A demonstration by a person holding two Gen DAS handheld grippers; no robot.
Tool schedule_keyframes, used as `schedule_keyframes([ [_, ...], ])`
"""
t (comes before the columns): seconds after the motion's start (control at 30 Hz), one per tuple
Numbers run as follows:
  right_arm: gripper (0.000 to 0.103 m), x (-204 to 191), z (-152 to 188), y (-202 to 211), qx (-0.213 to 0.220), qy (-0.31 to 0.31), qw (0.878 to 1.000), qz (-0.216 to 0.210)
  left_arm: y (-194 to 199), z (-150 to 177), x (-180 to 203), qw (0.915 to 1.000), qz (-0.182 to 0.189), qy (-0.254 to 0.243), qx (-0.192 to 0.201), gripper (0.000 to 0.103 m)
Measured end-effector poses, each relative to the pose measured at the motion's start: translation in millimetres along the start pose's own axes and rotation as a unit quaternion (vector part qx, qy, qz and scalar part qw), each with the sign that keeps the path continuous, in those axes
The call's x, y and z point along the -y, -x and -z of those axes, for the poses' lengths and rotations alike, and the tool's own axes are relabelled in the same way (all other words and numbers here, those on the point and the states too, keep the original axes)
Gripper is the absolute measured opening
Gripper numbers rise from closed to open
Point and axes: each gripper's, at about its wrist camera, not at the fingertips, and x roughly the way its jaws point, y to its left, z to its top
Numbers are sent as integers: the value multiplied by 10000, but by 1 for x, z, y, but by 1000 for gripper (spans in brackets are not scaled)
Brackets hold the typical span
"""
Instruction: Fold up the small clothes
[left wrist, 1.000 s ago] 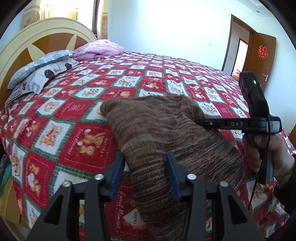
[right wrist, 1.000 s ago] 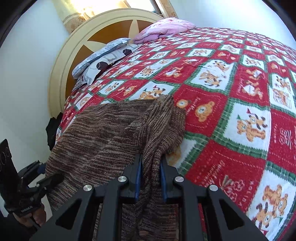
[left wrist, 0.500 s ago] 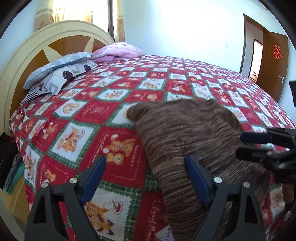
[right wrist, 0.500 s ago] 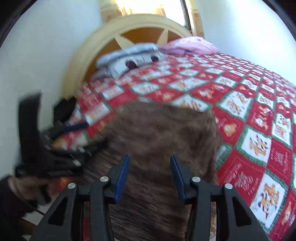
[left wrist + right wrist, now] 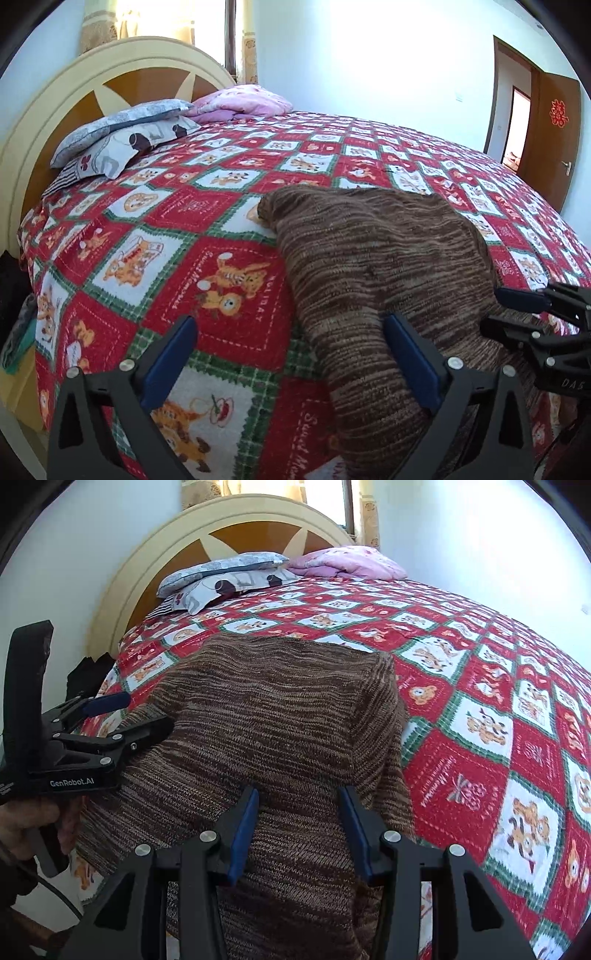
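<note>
A brown striped knit garment (image 5: 373,258) lies folded on the bed, its near part draped over the bed's front edge; it also shows in the right wrist view (image 5: 280,716). My left gripper (image 5: 290,336) is open wide and empty, its right finger over the garment's left edge and its left finger over the bedspread. My right gripper (image 5: 299,806) is open and empty, just above the garment's near part. Each gripper shows in the other's view: the right one (image 5: 513,314) at the garment's right side, the left one (image 5: 129,710) at its left side.
A red, white and green patterned bedspread (image 5: 207,229) covers the bed. Pillows (image 5: 122,136) and a pink blanket (image 5: 243,101) lie by the cream headboard (image 5: 44,110). An open wooden door (image 5: 550,129) is at the far right. Dark items (image 5: 85,675) sit beside the bed.
Both grippers have let go of the garment and opened. They have drawn back toward the bed's near edge. The garment now lies flat and folded over.
</note>
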Motion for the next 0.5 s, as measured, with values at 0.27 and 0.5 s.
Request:
schedule_keyframes([
  [0.27,56,-3,12,66,320,-341,9975,531,71,-23,20,9962,-52,-451,740,102],
  [0.5,58,-17,2,122,707,-224,9952,637,112,-39,36,9929,66,-624,1014,102],
])
